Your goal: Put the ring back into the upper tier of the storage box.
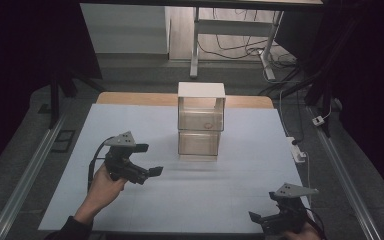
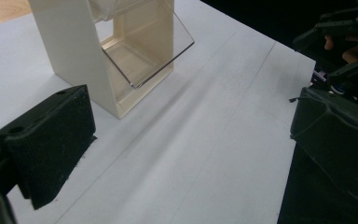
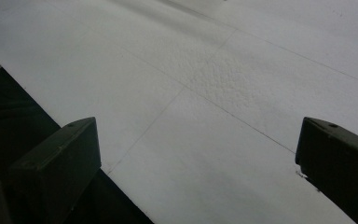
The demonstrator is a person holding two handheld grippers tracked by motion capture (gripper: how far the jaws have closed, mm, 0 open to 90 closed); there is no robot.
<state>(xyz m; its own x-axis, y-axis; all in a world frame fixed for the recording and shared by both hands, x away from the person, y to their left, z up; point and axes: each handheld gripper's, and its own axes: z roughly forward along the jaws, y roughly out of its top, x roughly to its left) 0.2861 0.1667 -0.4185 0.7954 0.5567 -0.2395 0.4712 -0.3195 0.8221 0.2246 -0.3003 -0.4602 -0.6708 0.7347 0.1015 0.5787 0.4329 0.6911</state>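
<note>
The cream two-tier plastic cabinet with clear flap doors [image 1: 201, 120] stood mid-table on the white sheet [image 1: 230, 190] — lower flap tilted open. The left gripper [image 1: 149, 160] hovered near it, jaws wide, nothing between; the right gripper [image 1: 260, 218] sat at the near edge, jaws wide, empty.

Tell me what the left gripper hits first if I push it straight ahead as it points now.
Probably bare white table sheet: the left gripper is open and aims past the near corner of the cream two-tier box, which sits just off its line. Depth is uncertain.

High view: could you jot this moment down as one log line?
left gripper: open, empty, near cabinet | right gripper: open, empty, table's near edge
</note>
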